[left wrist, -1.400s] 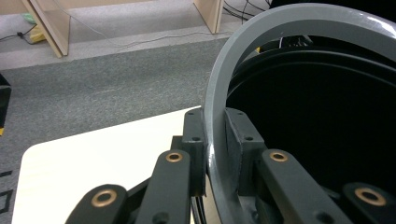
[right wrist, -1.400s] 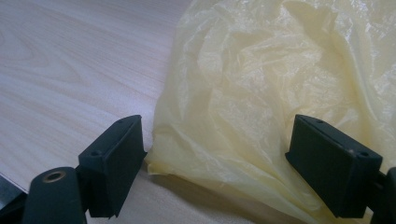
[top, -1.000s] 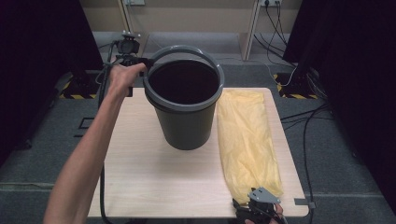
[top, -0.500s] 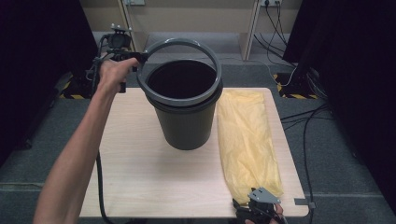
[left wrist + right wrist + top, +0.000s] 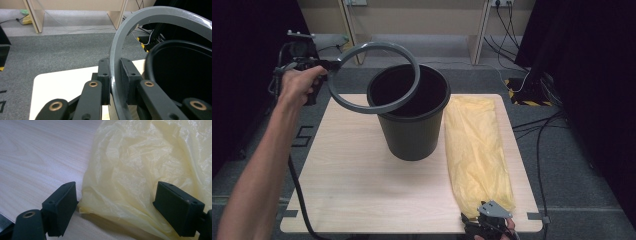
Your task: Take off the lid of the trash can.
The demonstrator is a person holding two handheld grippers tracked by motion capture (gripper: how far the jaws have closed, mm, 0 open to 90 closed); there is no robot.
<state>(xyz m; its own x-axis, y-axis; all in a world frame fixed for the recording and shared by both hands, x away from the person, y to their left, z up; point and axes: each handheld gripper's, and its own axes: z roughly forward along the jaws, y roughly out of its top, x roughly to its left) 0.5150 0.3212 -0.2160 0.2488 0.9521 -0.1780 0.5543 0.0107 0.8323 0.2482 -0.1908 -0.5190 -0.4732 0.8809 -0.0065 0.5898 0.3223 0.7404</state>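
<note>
A grey plastic ring (image 5: 377,46) hangs tilted in the air over the left rim of the black bin (image 5: 412,135), which stands upright mid-table. My left gripper (image 5: 329,63) is shut on the ring's left edge. In the left gripper view the pads (image 5: 103,75) pinch the ring (image 5: 160,13), with the bin's dark mouth (image 5: 180,72) to the right. A flat yellow plastic bag (image 5: 474,145) lies along the table's right side. My right gripper (image 5: 487,220) rests at the bag's near end, its jaws open on either side of the bag's edge (image 5: 140,162) without pressing it.
The light wooden table (image 5: 352,180) has bare surface left of and in front of the bin. Grey carpet surrounds it. Wooden furniture legs (image 5: 349,35) stand behind, and cables (image 5: 537,125) and a striped floor marker (image 5: 524,95) lie at the right.
The ring has come off the bin's rim: my left gripper carried it up and to the left, and it now hangs tilted. The right gripper and the bag have not moved.
</note>
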